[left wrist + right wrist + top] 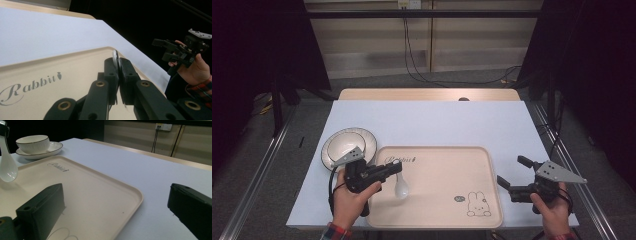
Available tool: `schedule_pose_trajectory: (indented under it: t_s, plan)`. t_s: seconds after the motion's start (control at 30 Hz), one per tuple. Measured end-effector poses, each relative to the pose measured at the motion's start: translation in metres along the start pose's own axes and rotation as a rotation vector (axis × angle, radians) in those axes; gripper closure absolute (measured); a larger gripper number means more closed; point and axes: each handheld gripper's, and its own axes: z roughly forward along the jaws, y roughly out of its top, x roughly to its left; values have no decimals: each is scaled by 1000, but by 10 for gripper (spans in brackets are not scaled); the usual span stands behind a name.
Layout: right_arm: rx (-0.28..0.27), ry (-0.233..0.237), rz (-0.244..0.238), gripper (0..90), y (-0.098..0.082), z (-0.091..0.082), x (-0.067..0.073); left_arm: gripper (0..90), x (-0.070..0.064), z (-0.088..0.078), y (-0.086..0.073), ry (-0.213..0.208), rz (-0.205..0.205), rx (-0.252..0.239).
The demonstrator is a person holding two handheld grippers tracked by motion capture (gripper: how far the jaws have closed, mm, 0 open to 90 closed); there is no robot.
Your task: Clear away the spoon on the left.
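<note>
My left gripper is shut on the handle of a white ceramic spoon, whose bowl end hangs down over the left part of a beige tray. In the left gripper view the thin handle stands pinched between the black jaws, above the tray's "Rabbit" lettering. The spoon hangs close over the tray at the left edge of the right gripper view. My right gripper sits off the tray's right edge, open with nothing between its jaws; it also appears far off.
A white bowl on a white plate stands on the pale blue table cover, left of the tray's far corner; both show again, bowl and plate. A rabbit drawing marks the tray's near right corner.
</note>
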Motion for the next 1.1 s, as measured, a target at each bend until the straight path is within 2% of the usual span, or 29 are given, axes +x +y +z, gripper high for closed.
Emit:
schedule_pose_trajectory:
  t_s: [0.23, 0.47, 0.57, 0.77, 0.97, 1.0, 1.1]
  plan:
    - [6, -4, -1, 5, 0, 0, 1, 853, 2, 2, -6, 4, -7, 18]
    - [4, -6, -8, 5, 0, -4, 0, 851, 2, 6, -11, -9, -8, 45]
    - [2, -10, 6, 5, -1, -5, 0, 849, 3, 8, -12, -13, -16, 50]
    - [-5, -15, 0, 6, -1, -6, 0, 847, 4, 9, -13, -27, -38, 53]
    - [-2, -11, 3, 7, -1, -5, 0, 833, 10, 11, -14, -10, -32, 56]
    - [-2, -5, -6, 8, -1, -5, 0, 810, 12, 12, -14, -3, -17, 56]
    - [-3, -2, -9, 8, -1, -6, 1, 810, 15, 14, -14, 9, -12, 57]
